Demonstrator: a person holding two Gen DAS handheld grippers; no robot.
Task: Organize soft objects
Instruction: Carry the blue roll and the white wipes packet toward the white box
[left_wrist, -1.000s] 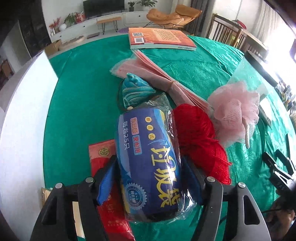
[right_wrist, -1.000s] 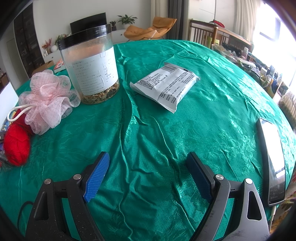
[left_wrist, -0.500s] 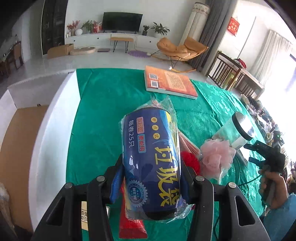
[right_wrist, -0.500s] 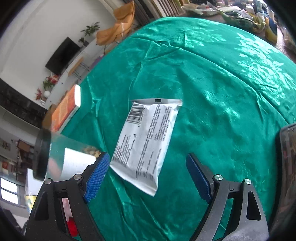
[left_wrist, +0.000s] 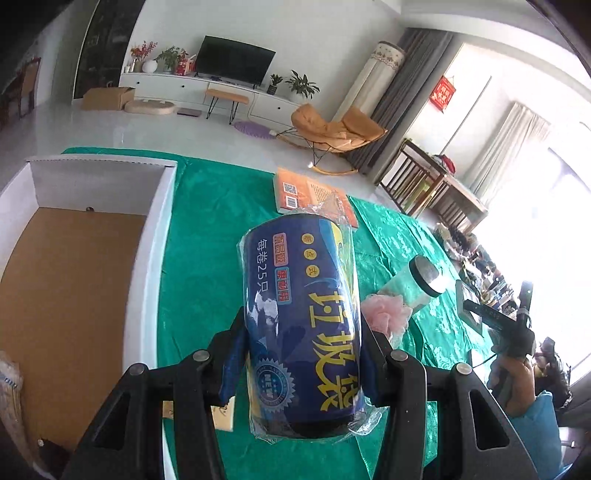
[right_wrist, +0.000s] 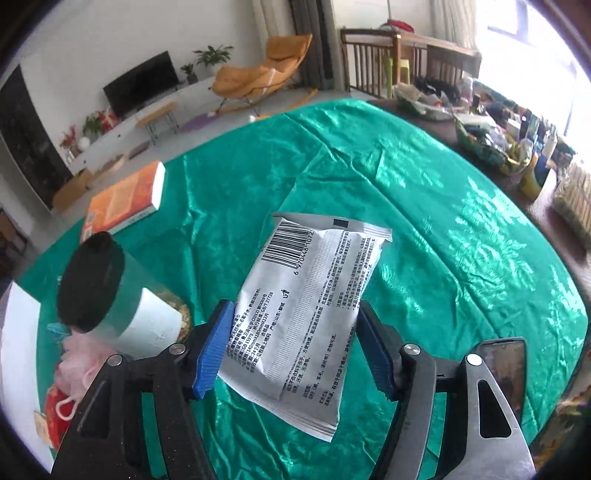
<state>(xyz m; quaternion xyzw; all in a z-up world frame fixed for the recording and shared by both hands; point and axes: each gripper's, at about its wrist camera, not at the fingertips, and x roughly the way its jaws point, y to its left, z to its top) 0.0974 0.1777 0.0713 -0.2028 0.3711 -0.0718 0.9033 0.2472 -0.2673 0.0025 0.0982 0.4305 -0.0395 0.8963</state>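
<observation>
Your left gripper (left_wrist: 301, 363) is clamped on the blue roll (left_wrist: 304, 328), now lifted off the cloth (left_wrist: 207, 266) beside the open box (left_wrist: 155, 236) — drop-off looks next. Your right gripper (right_wrist: 295, 347) has just been closing on the white packet (right_wrist: 306, 314), pads touching it. Counts: one roll, one packet, one jar (right_wrist: 110, 295), one pink puff (left_wrist: 386, 314), one book (right_wrist: 122, 199).

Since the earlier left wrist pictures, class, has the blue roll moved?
Yes. The blue roll, clamped in the left tool, has risen off the green cloth, toward the white box.
</observation>
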